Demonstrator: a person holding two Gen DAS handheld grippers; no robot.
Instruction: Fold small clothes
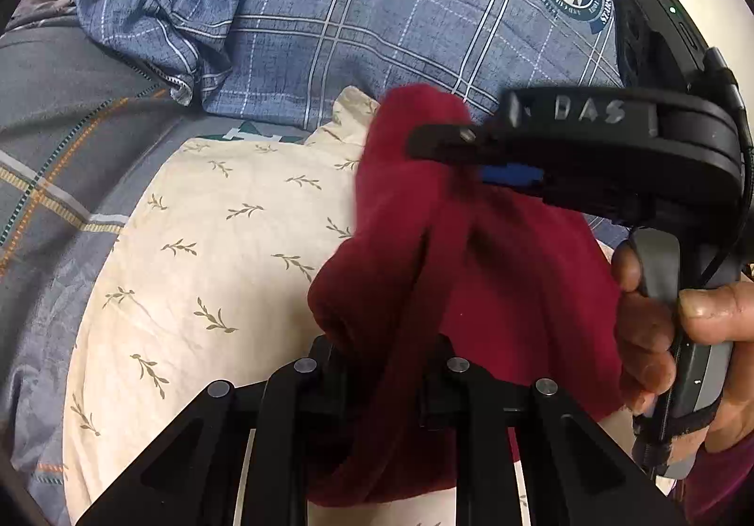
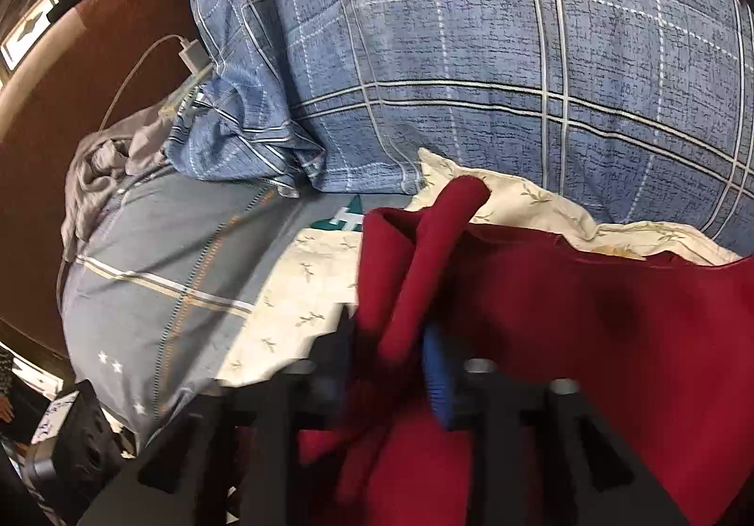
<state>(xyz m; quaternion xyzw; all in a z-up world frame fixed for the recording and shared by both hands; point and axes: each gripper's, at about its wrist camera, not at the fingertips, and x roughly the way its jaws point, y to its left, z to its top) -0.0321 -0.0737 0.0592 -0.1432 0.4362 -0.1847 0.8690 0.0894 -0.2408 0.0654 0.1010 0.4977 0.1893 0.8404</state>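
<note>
Red cloth [image 1: 495, 290], one piece, is pinched by the left gripper [image 1: 386, 384]; the right gripper [image 2: 391, 361] straddles a fold, its hold unclear, over one cream pillow [image 1: 212, 267]

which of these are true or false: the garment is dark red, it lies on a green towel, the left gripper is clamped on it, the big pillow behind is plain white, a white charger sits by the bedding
1. The dark red knit garment is dark red: true.
2. It lies on a green towel: false, it is over a cream leaf-print cloth.
3. The left gripper is clamped on it: true.
4. The pillow behind is plain white: false, the blue checked pillow has white lines.
5. A white charger block with a cable sits by the bedding: true.
</note>
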